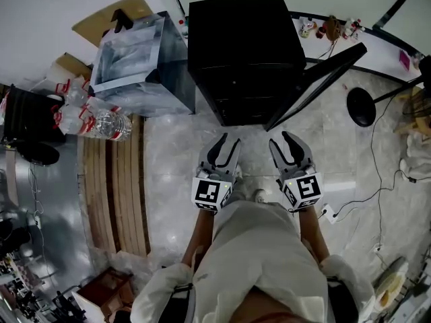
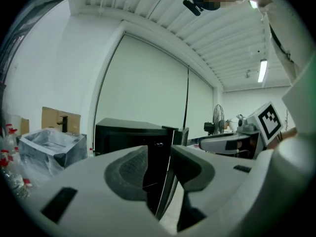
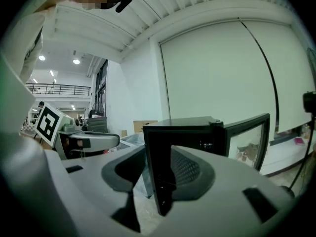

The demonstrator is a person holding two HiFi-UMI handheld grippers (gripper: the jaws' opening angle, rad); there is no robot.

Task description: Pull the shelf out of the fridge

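A black fridge (image 1: 246, 52) stands on the floor ahead, its glass door (image 1: 316, 86) swung open to the right. The inside (image 1: 249, 103) is dark; I see only faint shelf edges. My left gripper (image 1: 225, 140) hovers just short of the fridge front, touching nothing, its fingers together at the tips and empty. The right gripper (image 1: 285, 137) is level with it beside the open door, also closed and empty. The left gripper view looks past the left gripper (image 2: 160, 172) at the fridge (image 2: 123, 137). In the right gripper view, the fridge (image 3: 182, 132) and its door (image 3: 249, 142) show beyond the right gripper (image 3: 158, 177).
A plastic-lined bin (image 1: 138, 59) stands left of the fridge, with water bottles (image 1: 101, 123) and wooden planks (image 1: 114, 187) nearer me on the left. A fan base (image 1: 361, 106) and cables (image 1: 377, 180) lie to the right. A power strip (image 1: 328, 212) sits by my right arm.
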